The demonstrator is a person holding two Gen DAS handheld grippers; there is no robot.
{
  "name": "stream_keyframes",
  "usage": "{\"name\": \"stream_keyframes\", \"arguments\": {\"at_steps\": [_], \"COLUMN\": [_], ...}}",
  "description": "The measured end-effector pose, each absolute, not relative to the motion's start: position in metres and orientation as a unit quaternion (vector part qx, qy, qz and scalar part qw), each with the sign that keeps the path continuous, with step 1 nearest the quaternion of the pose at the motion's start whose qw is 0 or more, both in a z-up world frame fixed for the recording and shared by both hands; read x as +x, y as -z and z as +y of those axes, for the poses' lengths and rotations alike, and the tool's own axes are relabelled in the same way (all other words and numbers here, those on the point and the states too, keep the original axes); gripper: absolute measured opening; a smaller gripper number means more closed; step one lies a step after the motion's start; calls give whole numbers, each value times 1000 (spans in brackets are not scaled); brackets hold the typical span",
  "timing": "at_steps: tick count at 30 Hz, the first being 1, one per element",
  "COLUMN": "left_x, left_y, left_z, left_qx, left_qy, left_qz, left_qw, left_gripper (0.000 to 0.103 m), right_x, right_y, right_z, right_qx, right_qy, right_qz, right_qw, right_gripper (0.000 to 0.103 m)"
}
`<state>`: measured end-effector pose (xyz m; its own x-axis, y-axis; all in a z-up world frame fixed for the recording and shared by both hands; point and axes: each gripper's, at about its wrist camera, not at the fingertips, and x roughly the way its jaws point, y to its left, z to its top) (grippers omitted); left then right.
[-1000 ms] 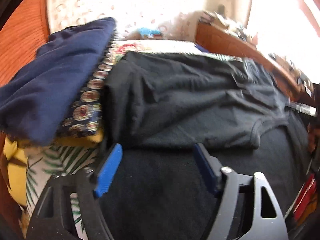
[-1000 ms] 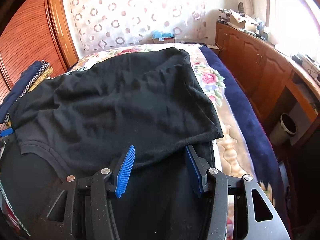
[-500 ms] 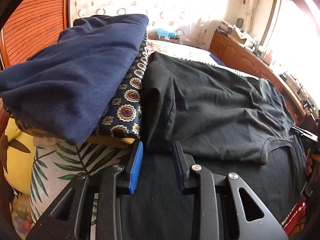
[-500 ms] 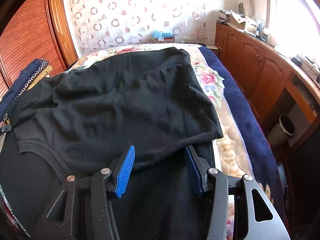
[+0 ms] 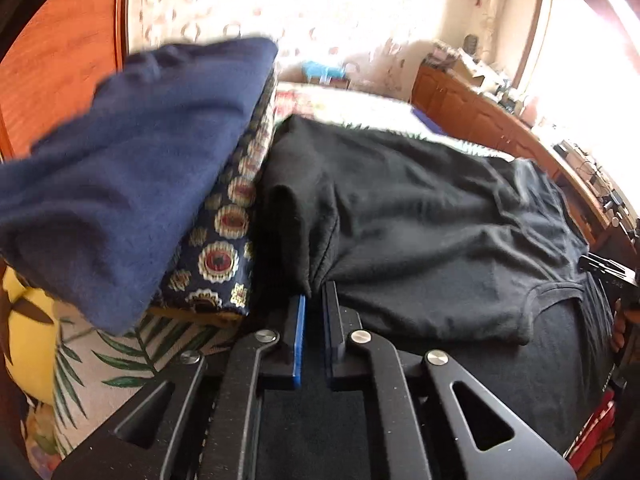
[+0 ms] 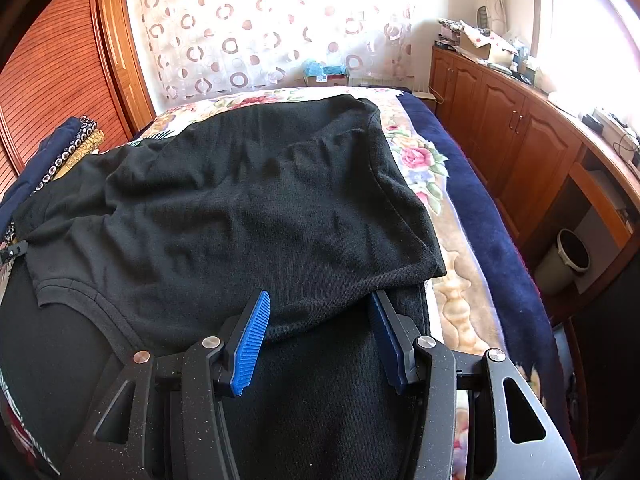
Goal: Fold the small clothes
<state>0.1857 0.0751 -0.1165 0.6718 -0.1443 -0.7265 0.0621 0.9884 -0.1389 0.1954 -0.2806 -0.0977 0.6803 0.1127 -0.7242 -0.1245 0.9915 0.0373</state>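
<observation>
The black T-shirt [image 6: 240, 216] lies spread over my floral bedspread [image 6: 420, 160], beside a folded navy garment [image 5: 120, 184]. My left claw [image 5: 312, 300] has just been closing and now pinches the shirt's bunched corner. My right claw [image 6: 320, 316] tilts downward, half-wide, the shirt's hem between its pads, unpressed. No writing is readable.

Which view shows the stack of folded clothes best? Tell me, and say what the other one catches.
The left wrist view: the stack of folded clothes fills its left side, with a navy piece on top and a medallion-print layer under it, right beside the black T-shirt. The right wrist view shows only a thin sliver of the stack at its left edge.
</observation>
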Motion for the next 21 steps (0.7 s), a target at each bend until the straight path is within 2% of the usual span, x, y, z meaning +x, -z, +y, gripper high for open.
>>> {"name": "stream_keyframes", "arguments": {"at_steps": [6,7,8,11,21], "left_x": [167,166,166,164,131], "left_y": [87,85,81,75,41], "left_z": [70,69,69,68,64], "left_qx": [-53,-53,-53,-52,-62], "left_qy": [74,77,78,81,103], "left_qz": [360,357,352,343,295], "left_qw": [929,929,931,935,948], "left_gripper": [7,7,7,7,7], "right_x": [198,198,199,203,169], "right_y": [97,97,97,96,49], "right_z": [-287,-288,-288,-288,-288], "right_qx": [5,5,5,10,29], "right_qy": [-55,-53,-50,-68,-101], "right_qz": [394,394,394,395,311], "right_qw": [918,918,918,916,945], "right_gripper": [41,35,22,3,2]}}
